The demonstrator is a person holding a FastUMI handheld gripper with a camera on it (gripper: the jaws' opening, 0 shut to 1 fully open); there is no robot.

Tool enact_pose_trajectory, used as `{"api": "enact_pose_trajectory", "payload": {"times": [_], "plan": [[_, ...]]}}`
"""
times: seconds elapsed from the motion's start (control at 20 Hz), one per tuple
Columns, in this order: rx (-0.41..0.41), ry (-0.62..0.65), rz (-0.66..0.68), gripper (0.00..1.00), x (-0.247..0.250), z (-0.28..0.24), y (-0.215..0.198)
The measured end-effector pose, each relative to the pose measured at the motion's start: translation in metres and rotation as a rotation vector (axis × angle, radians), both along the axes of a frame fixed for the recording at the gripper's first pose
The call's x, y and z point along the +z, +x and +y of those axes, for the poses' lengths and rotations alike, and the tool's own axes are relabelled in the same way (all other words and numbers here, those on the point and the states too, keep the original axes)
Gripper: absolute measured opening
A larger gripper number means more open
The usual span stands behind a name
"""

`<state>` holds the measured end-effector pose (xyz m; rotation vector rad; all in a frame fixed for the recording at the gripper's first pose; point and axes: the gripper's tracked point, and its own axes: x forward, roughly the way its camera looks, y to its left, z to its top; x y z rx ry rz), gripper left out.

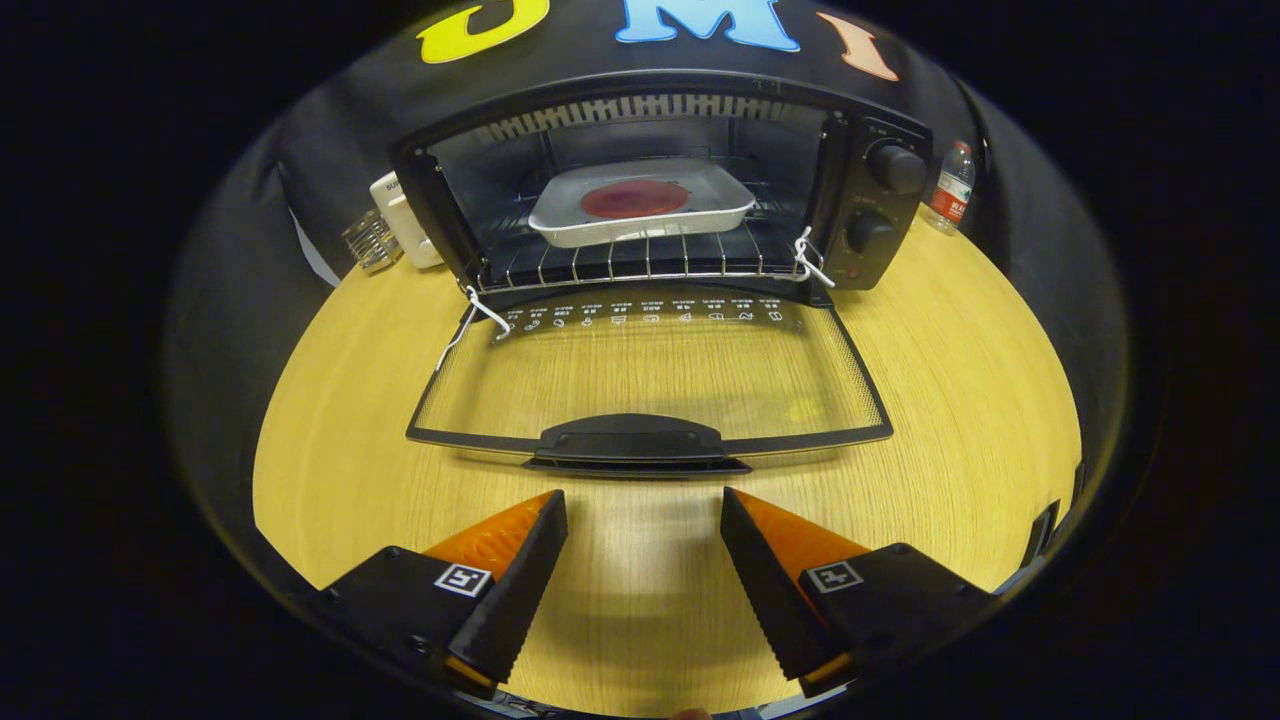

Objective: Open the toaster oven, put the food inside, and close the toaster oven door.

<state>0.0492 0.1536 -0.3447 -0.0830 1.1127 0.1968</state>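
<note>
A black toaster oven stands at the back of the wooden table with its glass door folded down flat toward me. On the wire rack inside rests a grey tray holding a flat round reddish piece of food. The door's black handle lies just ahead of my gripper. The gripper is open, its fingers wide apart above the tabletop with nothing between them.
A white power strip and a small clear glass sit left of the oven. A plastic water bottle stands to its right. White ties hang at the door hinges.
</note>
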Motion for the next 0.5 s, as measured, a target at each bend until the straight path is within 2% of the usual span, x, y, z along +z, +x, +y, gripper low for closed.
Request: {"api": "enact_pose_trajectory", "payload": {"times": [0.5], "plan": [[-0.036,-0.04,-0.032,0.98,-0.0027,0.0047,0.0079]]}}
